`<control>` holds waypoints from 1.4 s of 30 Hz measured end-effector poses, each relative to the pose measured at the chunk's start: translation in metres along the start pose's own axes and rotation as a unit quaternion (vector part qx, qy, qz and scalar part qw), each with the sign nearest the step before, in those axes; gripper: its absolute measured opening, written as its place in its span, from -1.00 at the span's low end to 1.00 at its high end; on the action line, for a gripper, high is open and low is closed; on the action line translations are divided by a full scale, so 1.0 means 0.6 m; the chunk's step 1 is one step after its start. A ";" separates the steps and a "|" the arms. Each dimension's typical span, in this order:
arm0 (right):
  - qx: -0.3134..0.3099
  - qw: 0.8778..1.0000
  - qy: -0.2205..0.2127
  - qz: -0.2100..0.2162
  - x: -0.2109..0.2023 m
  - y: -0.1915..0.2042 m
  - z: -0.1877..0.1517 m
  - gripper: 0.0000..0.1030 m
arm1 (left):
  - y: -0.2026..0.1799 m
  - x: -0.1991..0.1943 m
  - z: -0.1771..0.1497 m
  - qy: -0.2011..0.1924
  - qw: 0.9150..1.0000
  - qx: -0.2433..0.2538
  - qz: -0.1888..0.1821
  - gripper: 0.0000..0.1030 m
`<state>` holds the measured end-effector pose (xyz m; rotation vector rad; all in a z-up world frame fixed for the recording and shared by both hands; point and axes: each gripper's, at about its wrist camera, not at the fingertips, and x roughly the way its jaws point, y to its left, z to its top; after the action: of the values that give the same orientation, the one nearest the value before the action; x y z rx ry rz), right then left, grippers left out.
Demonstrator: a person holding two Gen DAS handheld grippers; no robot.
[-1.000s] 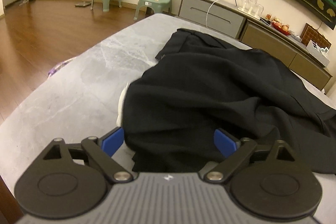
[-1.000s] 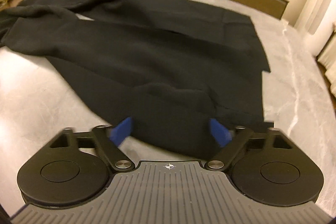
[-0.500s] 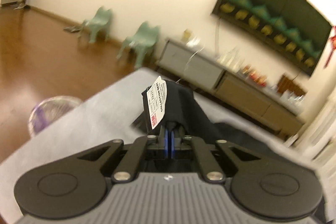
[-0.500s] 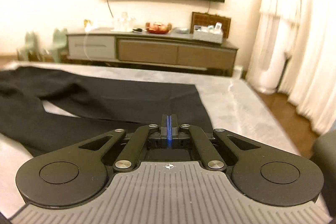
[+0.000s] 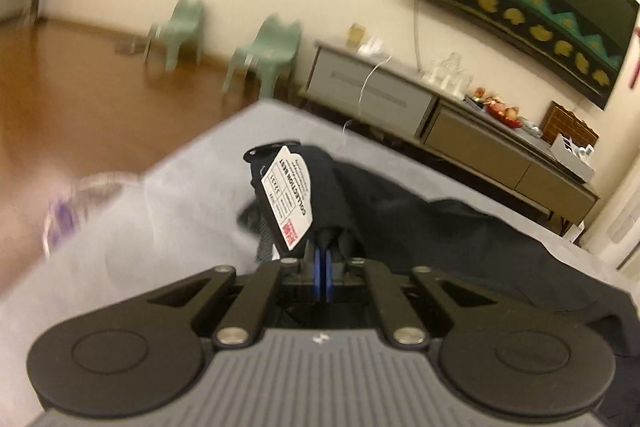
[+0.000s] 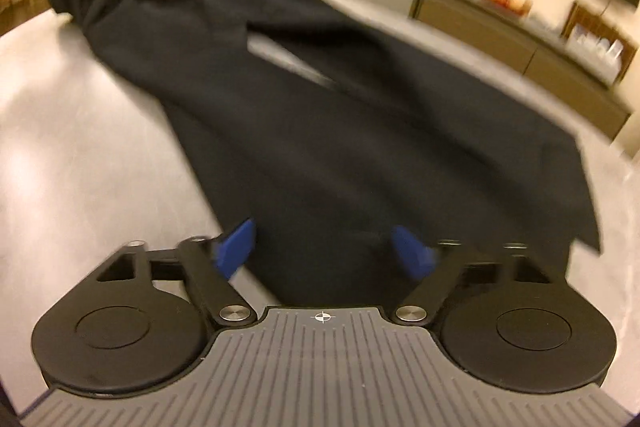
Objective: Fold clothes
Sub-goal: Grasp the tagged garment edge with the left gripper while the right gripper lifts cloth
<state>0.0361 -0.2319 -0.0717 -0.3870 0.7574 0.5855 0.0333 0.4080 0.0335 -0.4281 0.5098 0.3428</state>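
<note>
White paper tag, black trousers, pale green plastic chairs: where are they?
White paper tag [image 5: 289,202], left wrist view, printed face.
Black trousers [image 6: 328,131], right wrist view, middle of fabric.
Pale green plastic chair [image 5: 276,47], left wrist view, backrest.

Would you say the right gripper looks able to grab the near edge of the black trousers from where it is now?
Probably yes: the right gripper is open, the black trousers lie between its fingers, and nothing blocks it.

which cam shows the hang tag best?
Left wrist: the tag hangs large and readable on the bunched black garment just past the shut left tool. Right wrist shows the garment spread on the table, no tag.
</note>
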 end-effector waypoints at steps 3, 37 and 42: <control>-0.007 1.000 0.011 -0.001 -0.012 -0.005 0.007 -1.00 | 0.006 0.008 0.007 -0.007 1.000 -0.007 -0.002 -0.95; 0.219 0.964 0.053 -0.138 -0.011 -0.202 -0.055 -0.13 | -0.015 0.001 -0.021 0.070 0.991 0.088 0.072 -0.32; 0.208 0.955 0.062 -0.203 -0.029 -0.228 -0.079 -0.10 | 0.002 -0.007 -0.009 0.061 0.992 0.073 0.085 0.15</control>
<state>0.0861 -0.3691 -0.0747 -0.1795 0.8687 0.0090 0.0272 0.4055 0.0310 -0.2642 0.6879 0.4424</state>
